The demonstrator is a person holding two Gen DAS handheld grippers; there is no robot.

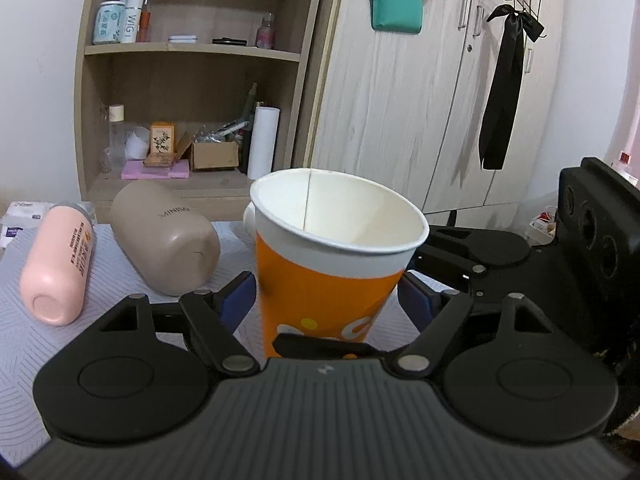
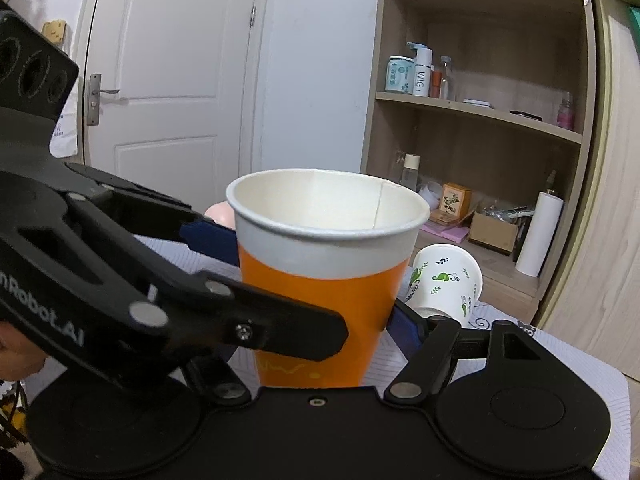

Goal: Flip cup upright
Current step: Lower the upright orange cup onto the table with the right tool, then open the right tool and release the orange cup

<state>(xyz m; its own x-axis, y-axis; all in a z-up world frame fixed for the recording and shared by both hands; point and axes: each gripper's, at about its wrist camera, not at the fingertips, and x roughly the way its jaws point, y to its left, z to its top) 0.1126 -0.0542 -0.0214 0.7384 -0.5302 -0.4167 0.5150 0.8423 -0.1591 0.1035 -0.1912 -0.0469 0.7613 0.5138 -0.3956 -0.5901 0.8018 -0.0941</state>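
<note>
An orange paper cup [image 1: 320,292] with a white rim stands mouth up between the blue pads of my left gripper [image 1: 326,300]. The same cup [image 2: 320,300] fills the middle of the right wrist view, between the fingers of my right gripper [image 2: 320,320]. Both grippers close around its orange body from different sides. The left gripper's black finger crosses in front of the cup in the right wrist view [image 2: 256,328]. The cup's base is hidden behind the gripper bodies. The right gripper body shows at the right of the left wrist view [image 1: 592,248].
A pink bottle [image 1: 56,268] and a beige bottle [image 1: 168,240] lie on the patterned tablecloth [image 1: 24,320] to the left. A white cup with green leaves [image 2: 444,280] lies on its side behind the orange cup. A wooden shelf unit [image 1: 192,80] stands behind.
</note>
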